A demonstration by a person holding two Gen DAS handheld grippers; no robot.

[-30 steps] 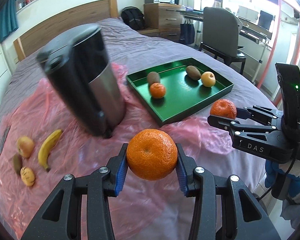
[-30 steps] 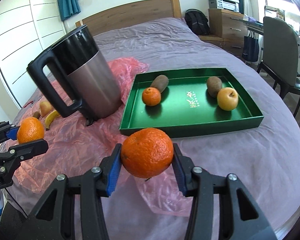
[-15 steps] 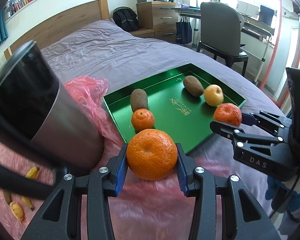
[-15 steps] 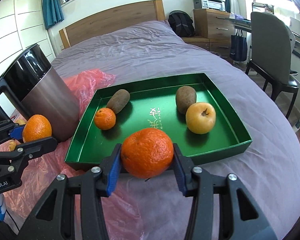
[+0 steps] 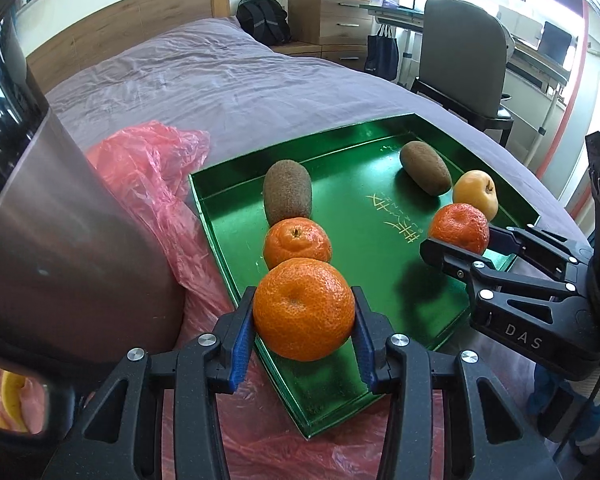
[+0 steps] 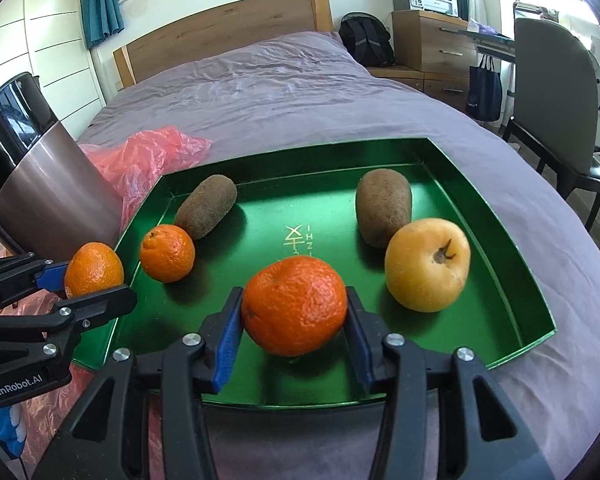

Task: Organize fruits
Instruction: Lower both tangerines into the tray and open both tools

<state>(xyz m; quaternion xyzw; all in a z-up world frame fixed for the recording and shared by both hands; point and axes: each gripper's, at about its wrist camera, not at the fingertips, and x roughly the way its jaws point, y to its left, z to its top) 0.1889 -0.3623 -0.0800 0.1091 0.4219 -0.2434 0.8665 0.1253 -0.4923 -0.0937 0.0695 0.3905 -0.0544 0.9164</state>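
Note:
A green tray [image 5: 380, 288] [image 6: 496, 236] lies on the bed. In it are a mandarin [image 5: 297, 242] [image 6: 167, 253], two kiwis [image 5: 287, 194] [image 5: 425, 167] and a yellow apple [image 5: 475, 194] [image 6: 427, 265]. My left gripper [image 5: 303, 316] [image 6: 84, 284] is shut on an orange mandarin [image 5: 303, 309] [image 6: 94, 269] at the tray's near left edge. My right gripper [image 6: 295, 320] [image 5: 466, 242] is shut on a redder mandarin [image 6: 295, 305] [image 5: 459, 227], held over the tray beside the apple.
A steel and black kettle [image 5: 60, 232] [image 6: 32, 184] stands close on the left, on a pink plastic bag [image 5: 156, 168]. Banana pieces [image 5: 8, 400] show at the lower left. A chair [image 5: 464, 56], desk and dresser stand beyond the bed.
Both grippers moved forward toward the tray with their mandarins. The right one is now over the tray floor; the left one has reached the tray's near edge, past the kettle.

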